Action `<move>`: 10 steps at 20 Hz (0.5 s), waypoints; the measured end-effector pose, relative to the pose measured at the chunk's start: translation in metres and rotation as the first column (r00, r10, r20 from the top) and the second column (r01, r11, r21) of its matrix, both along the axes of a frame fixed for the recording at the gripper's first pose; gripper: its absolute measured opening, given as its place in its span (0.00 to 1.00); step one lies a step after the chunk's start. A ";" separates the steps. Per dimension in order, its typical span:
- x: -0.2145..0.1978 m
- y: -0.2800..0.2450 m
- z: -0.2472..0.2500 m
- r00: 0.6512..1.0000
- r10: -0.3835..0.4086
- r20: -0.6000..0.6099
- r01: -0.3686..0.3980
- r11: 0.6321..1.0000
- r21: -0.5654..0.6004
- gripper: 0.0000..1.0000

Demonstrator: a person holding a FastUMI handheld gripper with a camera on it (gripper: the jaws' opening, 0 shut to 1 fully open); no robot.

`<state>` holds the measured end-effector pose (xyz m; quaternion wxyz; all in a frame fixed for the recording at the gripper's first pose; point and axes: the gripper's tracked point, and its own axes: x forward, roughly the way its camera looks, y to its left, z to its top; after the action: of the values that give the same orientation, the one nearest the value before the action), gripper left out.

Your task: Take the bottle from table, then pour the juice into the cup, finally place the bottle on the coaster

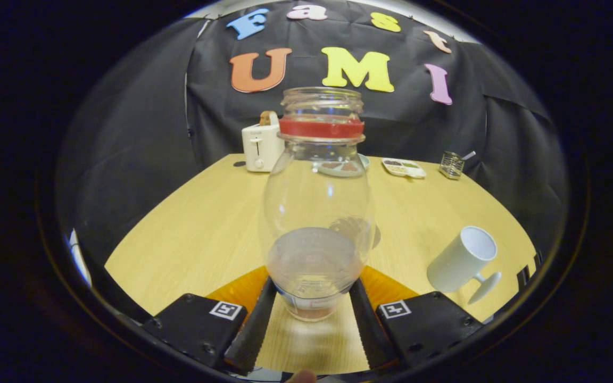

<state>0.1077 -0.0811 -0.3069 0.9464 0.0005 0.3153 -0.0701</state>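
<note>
A clear glass bottle with a red band under its open neck stands upright between my fingers. The gripper is shut on its lower part, one dark ridged finger pressing on each side. No juice shows inside the bottle. An orange coaster lies under the bottle's base and pokes out past both fingers; whether the base touches it is unclear. The white cup with a small foot stands on the table to the right of the fingers, its mouth open and apart from the bottle.
The wooden table stretches ahead. At its far edge stand a white toaster, a small plate behind the bottle, a white snack tray and a metal holder. A dark round thing lies just behind the bottle.
</note>
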 end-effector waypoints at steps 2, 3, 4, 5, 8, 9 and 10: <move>0.001 0.001 0.008 1.000 -0.005 0.016 0.004 0.999 0.043 0.78; 0.002 0.003 0.011 1.000 -0.004 0.018 0.002 0.997 0.071 0.78; 0.003 0.003 0.011 1.000 -0.004 0.021 0.002 0.995 0.099 0.78; 0.003 0.004 0.015 1.000 -0.007 0.024 0.004 0.992 0.123 0.77; 0.005 0.007 0.026 0.999 -0.002 0.048 -0.007 0.981 0.196 0.77; 0.007 0.009 0.029 0.999 0.006 0.052 -0.017 0.975 0.221 0.77; 0.008 0.008 0.030 0.998 0.000 0.059 -0.015 0.969 0.248 0.77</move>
<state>0.1155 -0.0729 -0.2767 0.9480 0.1197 0.2939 -0.0266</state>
